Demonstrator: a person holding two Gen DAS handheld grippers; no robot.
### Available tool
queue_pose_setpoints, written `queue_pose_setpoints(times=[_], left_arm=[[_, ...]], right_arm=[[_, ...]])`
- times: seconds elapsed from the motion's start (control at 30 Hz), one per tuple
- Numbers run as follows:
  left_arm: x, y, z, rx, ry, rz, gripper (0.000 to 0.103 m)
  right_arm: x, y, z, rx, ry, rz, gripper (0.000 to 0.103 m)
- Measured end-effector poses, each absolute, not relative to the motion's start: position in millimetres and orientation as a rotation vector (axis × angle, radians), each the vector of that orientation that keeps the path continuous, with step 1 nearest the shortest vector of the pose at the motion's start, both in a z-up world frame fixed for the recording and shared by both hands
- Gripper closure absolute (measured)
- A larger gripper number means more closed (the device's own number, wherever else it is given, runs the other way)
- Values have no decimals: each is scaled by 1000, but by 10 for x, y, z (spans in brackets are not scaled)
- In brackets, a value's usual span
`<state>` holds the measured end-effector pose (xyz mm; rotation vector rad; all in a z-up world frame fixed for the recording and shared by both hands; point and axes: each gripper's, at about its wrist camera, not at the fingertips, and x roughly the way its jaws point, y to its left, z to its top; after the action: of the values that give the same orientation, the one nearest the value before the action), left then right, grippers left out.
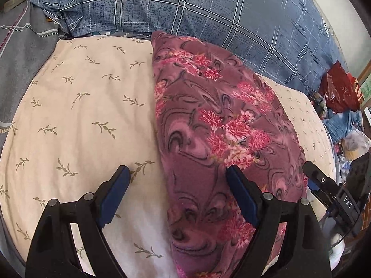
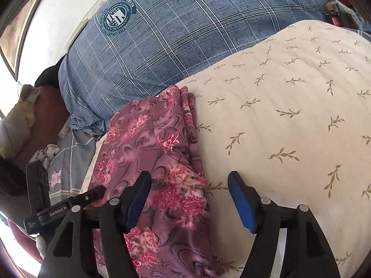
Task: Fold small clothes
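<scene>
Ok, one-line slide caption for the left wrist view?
Open left gripper hovers over the folded floral garment lying on a leaf-print cream sheet.

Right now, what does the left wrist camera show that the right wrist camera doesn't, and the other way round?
Only the left wrist view shows a red plastic bag and blue cloth in clutter at the bed's edge. Only the right wrist view shows the round emblem on the blue plaid pillow and a star-print grey fabric. Both show the floral garment folded on the cream leaf-print sheet, with the left gripper and right gripper open above it.
</scene>
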<state>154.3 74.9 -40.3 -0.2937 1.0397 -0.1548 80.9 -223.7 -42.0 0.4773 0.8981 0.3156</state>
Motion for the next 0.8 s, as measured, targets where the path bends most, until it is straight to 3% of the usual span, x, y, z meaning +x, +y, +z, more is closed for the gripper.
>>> queue_pose_setpoints(times=[0.27, 0.57, 0.7, 0.8], left_arm=[[1595, 674, -389, -287, 1043, -168, 17], [1613, 670, -381, -303, 1051, -185, 17], [1613, 682, -380, -314, 1054, -192, 17], [1597, 682, -378, -318, 1053, -192, 17]], right_arm=[[772, -2243, -303, 416, 823, 251, 30], [836, -2112, -402, 325, 878, 221, 26], [857, -2043, -413, 253, 892, 181, 4], [863, -2098, -430, 288, 908, 180, 3]])
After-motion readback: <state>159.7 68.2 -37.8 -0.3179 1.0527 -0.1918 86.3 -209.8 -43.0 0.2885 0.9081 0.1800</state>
